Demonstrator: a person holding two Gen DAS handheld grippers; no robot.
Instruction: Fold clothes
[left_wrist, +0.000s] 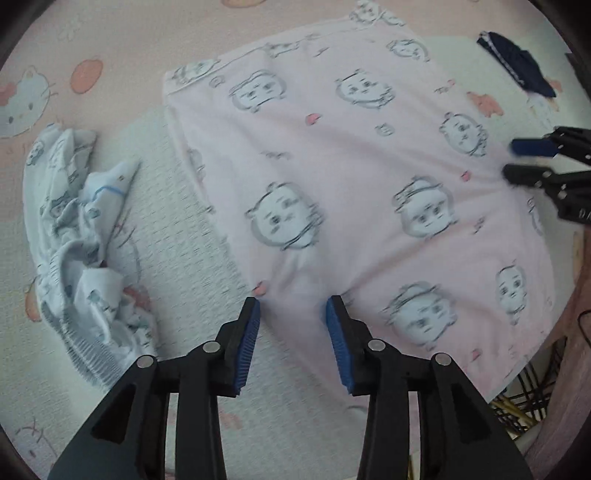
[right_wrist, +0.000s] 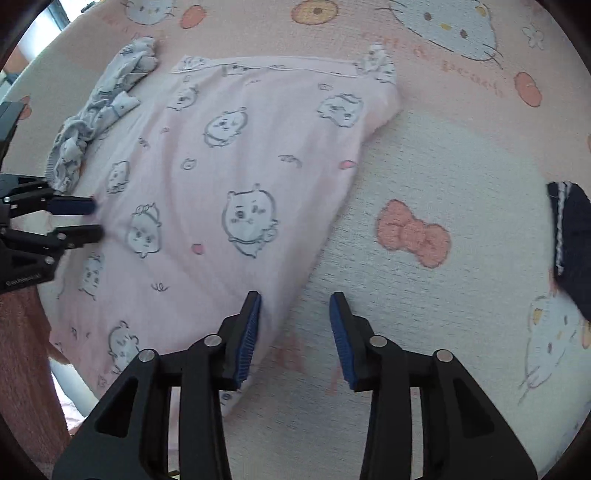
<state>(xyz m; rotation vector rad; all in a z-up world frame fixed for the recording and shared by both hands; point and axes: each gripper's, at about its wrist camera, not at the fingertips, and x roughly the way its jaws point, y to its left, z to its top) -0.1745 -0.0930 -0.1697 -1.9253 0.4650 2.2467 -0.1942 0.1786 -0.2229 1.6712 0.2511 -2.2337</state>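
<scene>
Pink fabric printed with cartoon faces (left_wrist: 332, 177) lies spread flat on the pink cartoon-cat bedsheet (right_wrist: 461, 155), and both grippers hang over its near edges with jaws apart and nothing between them. The left gripper (left_wrist: 293, 306) has the cloth's near left edge running between its blue pads (left_wrist: 246, 343), while the right gripper (right_wrist: 295, 302) straddles the cloth's right edge. A crumpled pale-blue printed garment (left_wrist: 77, 236) lies just left of the pink cloth, and a dark navy garment (right_wrist: 574, 243) lies well to its right.
</scene>
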